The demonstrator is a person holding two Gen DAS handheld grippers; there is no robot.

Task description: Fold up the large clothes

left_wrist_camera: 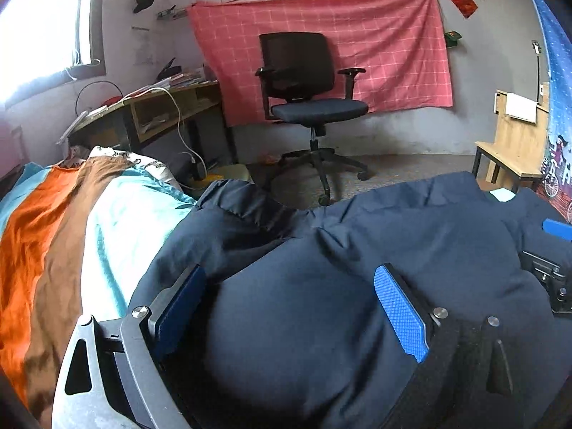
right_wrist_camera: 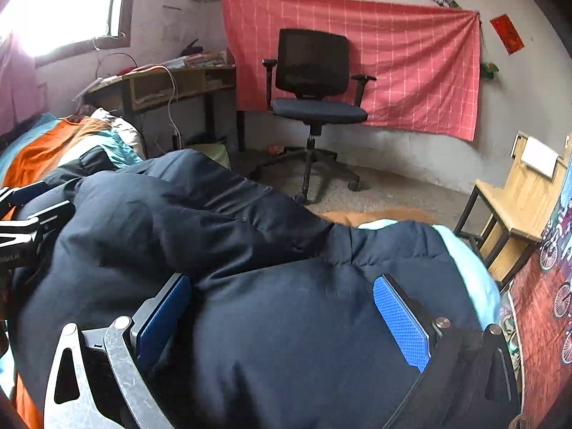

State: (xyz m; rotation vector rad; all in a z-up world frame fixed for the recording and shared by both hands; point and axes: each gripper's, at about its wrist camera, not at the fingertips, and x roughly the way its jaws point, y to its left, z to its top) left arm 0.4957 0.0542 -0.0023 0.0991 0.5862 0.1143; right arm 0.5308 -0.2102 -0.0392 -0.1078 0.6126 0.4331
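Your left tongs (left_wrist_camera: 291, 307) stand spread wide, blue pads either side of a bulge of the navy padded jacket (left_wrist_camera: 357, 268); the pads don't look pressed into the fabric, so nothing gripped. Your right tongs (right_wrist_camera: 282, 314) likewise spread wide over the jacket (right_wrist_camera: 250, 286), pads apart w/ fabric bulging between, no pinch visible. Jacket lies heaped on the bed, filling the lower half of both views. In left wrist view it runs from 6 o'clock up to approx. 3 o'clock, where a bit of the other tool shows at the edge. Striped bedsheet (left_wrist_camera: 71, 232) (orange, brown, teal) lies bare at 9 o'clock, beside the jacket. In right wrist view the sheet (right_wrist_camera: 43, 150) shows at 10 o'clock and a pale strip of it at 4 o'clock past the jacket's edge. Beyond the bed: black office chair (left_wrist_camera: 307, 89) at 12 o'clock on the floor, red checked cloth (left_wrist_camera: 393, 53) hung on the wall behind it, cluttered surface (left_wrist_camera: 161, 100) at 10 o'clock, wooden bench (right_wrist_camera: 511, 207) at 3 o'clock.
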